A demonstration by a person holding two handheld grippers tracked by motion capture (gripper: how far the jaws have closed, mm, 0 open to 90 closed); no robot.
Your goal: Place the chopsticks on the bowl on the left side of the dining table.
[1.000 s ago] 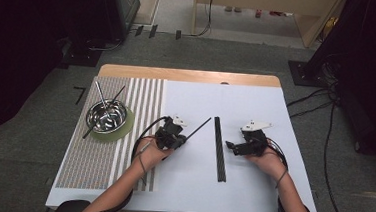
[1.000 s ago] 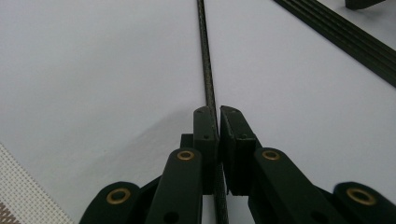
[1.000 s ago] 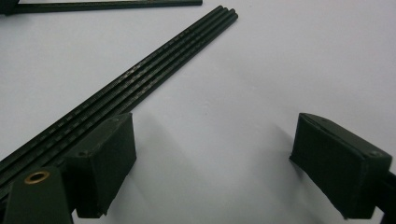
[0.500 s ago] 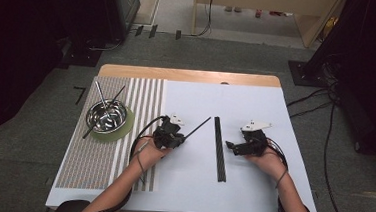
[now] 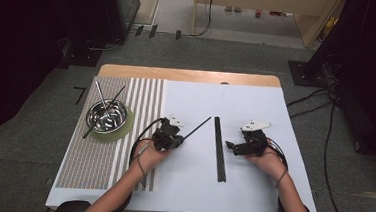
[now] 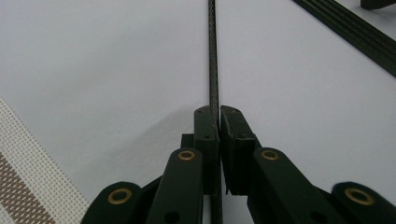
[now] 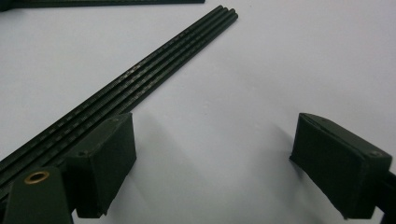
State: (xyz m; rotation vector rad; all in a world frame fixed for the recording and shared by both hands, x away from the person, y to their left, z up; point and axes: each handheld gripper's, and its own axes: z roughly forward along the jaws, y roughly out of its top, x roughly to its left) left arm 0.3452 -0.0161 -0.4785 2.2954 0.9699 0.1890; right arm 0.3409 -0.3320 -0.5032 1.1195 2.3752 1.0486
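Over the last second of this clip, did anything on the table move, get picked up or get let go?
Nothing visibly changed. The left gripper is shut on one rod as before, the right gripper is open beside the rod bundle, and the bowl with its two rods sits in place on the mat.

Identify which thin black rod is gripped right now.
The lone thin black rod angled between the left gripper jaws; the other black rods lie bundled on the white table, untouched.
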